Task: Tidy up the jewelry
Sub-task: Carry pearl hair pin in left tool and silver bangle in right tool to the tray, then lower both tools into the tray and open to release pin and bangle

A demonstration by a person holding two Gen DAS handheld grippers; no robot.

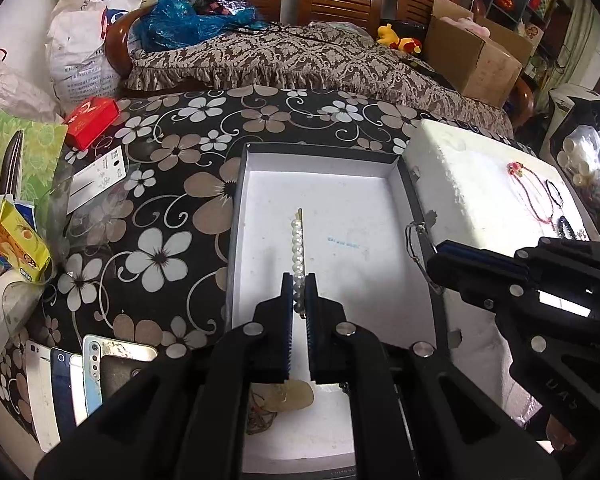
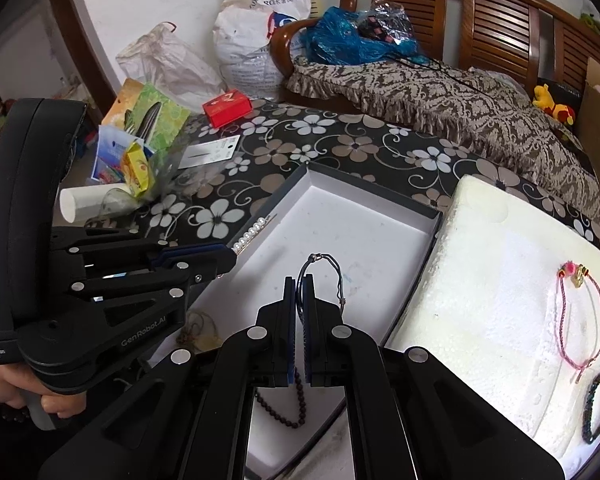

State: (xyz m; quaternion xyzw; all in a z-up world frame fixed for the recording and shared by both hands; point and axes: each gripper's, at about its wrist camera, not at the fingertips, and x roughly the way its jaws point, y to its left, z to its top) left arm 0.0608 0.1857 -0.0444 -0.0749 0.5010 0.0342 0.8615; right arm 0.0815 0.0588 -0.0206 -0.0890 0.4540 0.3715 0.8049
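Left wrist view: left tool pinches a white pearl strand above the shallow white-lined box. Right tool is clamped on a thin dark wire bangle. Next, probably, lowering each into the box and letting go.

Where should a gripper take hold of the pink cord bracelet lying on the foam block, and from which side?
Grip the pink cord bracelet on a plain stretch of cord along its long side, away from the charm cluster at the top. Come straight down from above: it lies flat on the foam block, so the fingers must straddle the thin cord. The dark bead bracelet lies close below, so stay mid-loop.
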